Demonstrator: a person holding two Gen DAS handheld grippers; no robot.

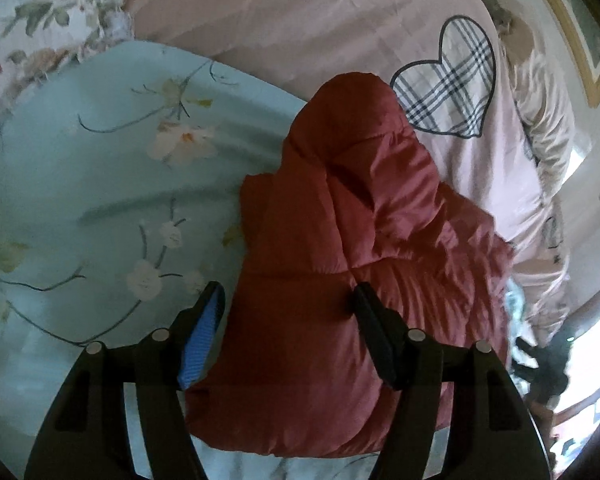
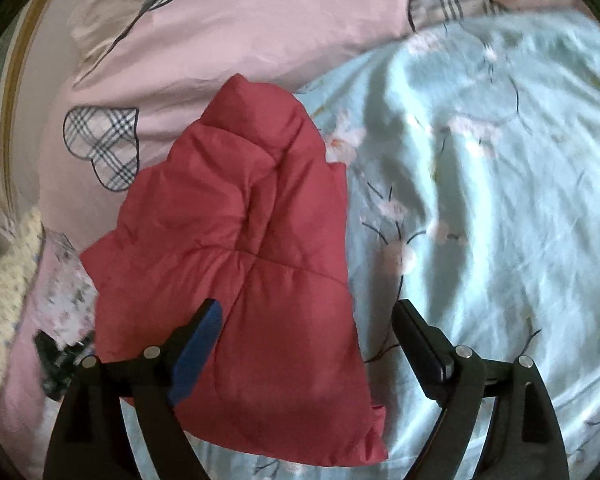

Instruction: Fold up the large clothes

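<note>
While both tools hang spread wide with nothing between their fingers, the left tool (image 1: 288, 296) hovers over the near part of a red puffer jacket (image 1: 340, 264), and the right tool (image 2: 308, 312) hovers over the same jacket's (image 2: 240, 264) near right edge. This jacket lies bunched and folded over on a light blue floral sheet (image 1: 100, 200) covering the bed. Beyond it spreads a pink duvet (image 1: 300, 20) printed with plaid hearts (image 1: 448, 84). A knitted cream item (image 2: 8, 304) sits at the right view's left edge.
</note>
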